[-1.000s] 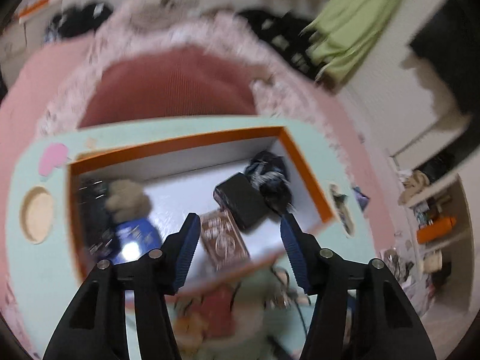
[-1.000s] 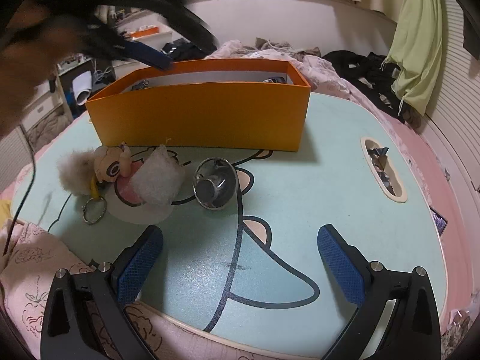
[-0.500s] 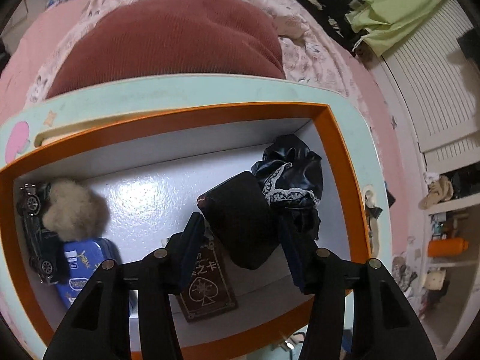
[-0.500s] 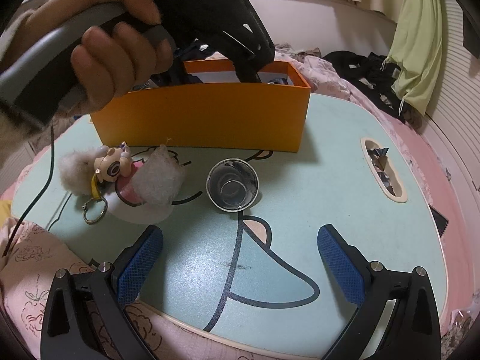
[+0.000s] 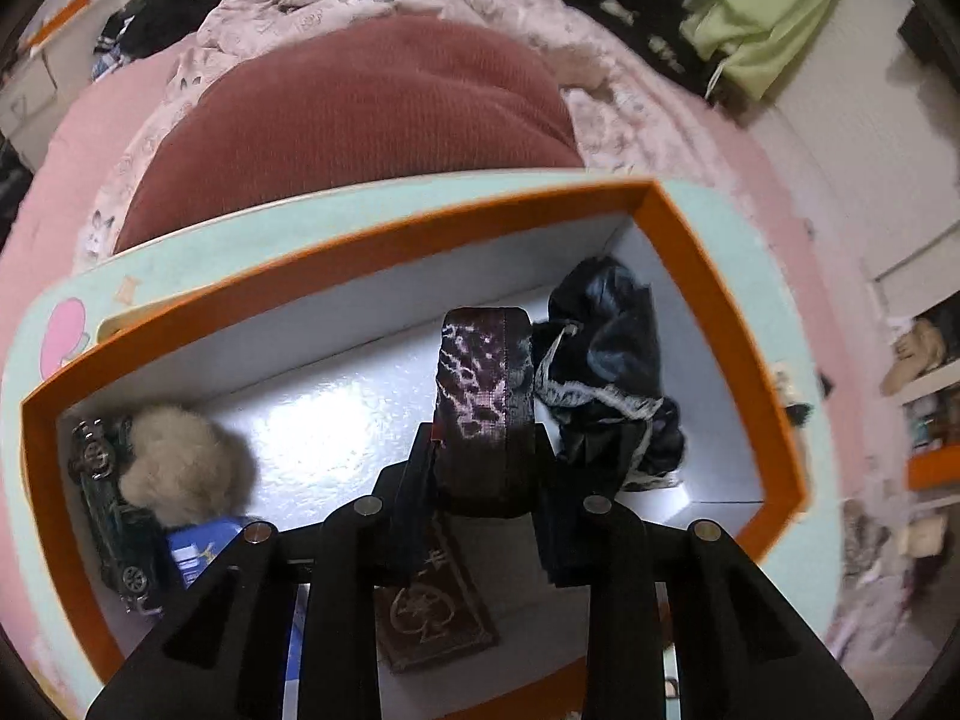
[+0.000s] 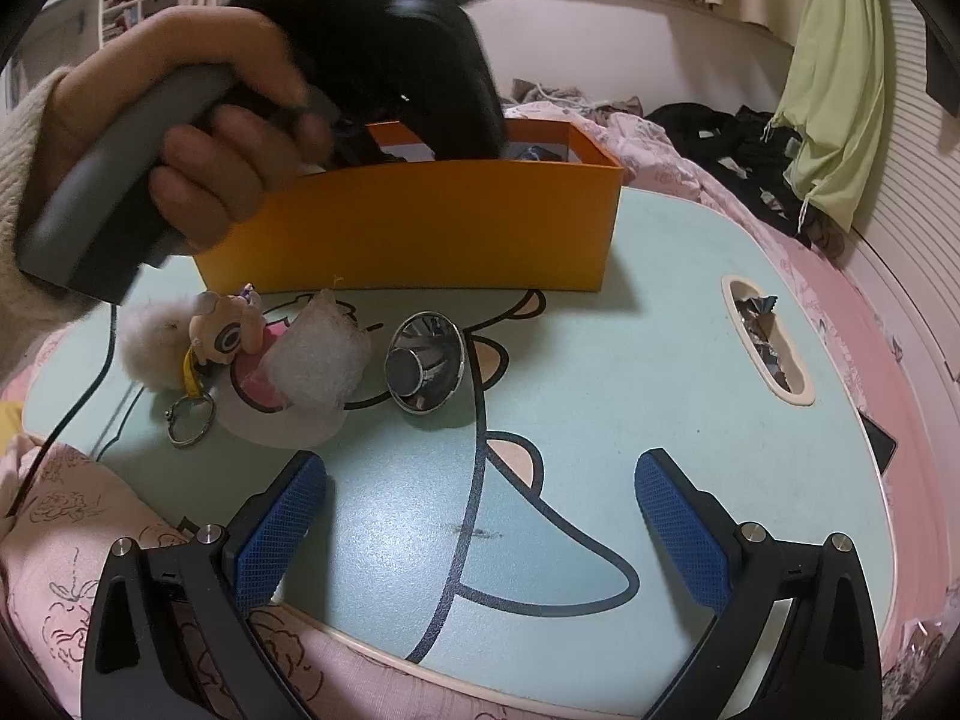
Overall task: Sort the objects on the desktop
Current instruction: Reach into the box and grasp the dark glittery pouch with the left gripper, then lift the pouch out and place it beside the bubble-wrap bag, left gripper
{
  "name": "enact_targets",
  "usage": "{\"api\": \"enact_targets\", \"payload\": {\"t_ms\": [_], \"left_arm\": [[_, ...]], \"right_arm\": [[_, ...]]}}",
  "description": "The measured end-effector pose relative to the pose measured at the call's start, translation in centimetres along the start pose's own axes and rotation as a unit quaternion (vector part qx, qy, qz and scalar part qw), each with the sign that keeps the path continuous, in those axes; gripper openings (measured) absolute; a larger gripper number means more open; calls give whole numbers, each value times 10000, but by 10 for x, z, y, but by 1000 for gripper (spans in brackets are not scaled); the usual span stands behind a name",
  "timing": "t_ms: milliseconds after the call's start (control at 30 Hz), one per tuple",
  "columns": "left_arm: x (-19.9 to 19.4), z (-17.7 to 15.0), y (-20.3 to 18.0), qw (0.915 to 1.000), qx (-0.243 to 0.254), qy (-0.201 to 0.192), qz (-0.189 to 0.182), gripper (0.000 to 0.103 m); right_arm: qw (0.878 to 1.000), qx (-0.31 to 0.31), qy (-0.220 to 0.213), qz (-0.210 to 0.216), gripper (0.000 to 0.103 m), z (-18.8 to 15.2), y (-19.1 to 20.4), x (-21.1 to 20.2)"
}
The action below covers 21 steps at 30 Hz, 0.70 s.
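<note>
In the left wrist view the left gripper (image 5: 485, 483) is closed tight on a dark marbled pouch (image 5: 486, 384), holding it up over the white floor of the orange box (image 5: 726, 300), roughly mid-box. Already lying in the box are a black lace-trimmed cloth bundle (image 5: 606, 372) at the right, touching or just beside the pouch, a beige fur pompom (image 5: 180, 462) and a dark toy car (image 5: 102, 504) against the left wall, a blue tin (image 5: 198, 552) near them, and a brown card box with a spade emblem (image 5: 432, 618) at the near edge under the fingers. So a good share of the sorting looks done, though whether the pouch is coming in or going out cannot be told. In the right wrist view the right gripper (image 6: 477, 516) hangs wide open and empty above the near part of the mint cartoon-printed table (image 6: 690, 312). Still outside the box, in front of its near wall, are a plush doll keychain (image 6: 228, 342) with its metal ring, a white fluffy ball (image 6: 318, 354) touching it, and a small shiny metal cup (image 6: 426, 366) on its side just right of the ball; these look like what is left. The person's left hand (image 6: 174, 138) and its gripper body hang over the box's left half, crowding any approach there, and a dark cable trails off the table's left edge.
</note>
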<state>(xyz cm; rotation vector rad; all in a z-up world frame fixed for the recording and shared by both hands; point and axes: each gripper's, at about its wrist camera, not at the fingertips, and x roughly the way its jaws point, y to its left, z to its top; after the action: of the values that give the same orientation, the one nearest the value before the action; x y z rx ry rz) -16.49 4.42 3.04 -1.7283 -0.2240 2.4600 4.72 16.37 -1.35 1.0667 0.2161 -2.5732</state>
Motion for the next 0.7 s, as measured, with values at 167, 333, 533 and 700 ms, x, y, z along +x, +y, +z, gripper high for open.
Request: {"api": "enact_targets", "payload": {"t_ms": [167, 333, 533, 700], "left_arm": [[-53, -11, 19, 9965, -126, -705, -422, 29], [-104, -45, 24, 9887, 135, -1154, -942, 29], [-98, -98, 28, 9847, 401, -756, -1518, 29], [-82, -120, 23, 9881, 535, -721, -1248, 29]], "right_arm": [[10000, 2, -1, -2, 103, 0, 0, 0], [10000, 3, -3, -1, 103, -1, 0, 0], [10000, 4, -4, -1, 103, -1, 0, 1], [10000, 6, -7, 0, 103, -1, 0, 1]]}}
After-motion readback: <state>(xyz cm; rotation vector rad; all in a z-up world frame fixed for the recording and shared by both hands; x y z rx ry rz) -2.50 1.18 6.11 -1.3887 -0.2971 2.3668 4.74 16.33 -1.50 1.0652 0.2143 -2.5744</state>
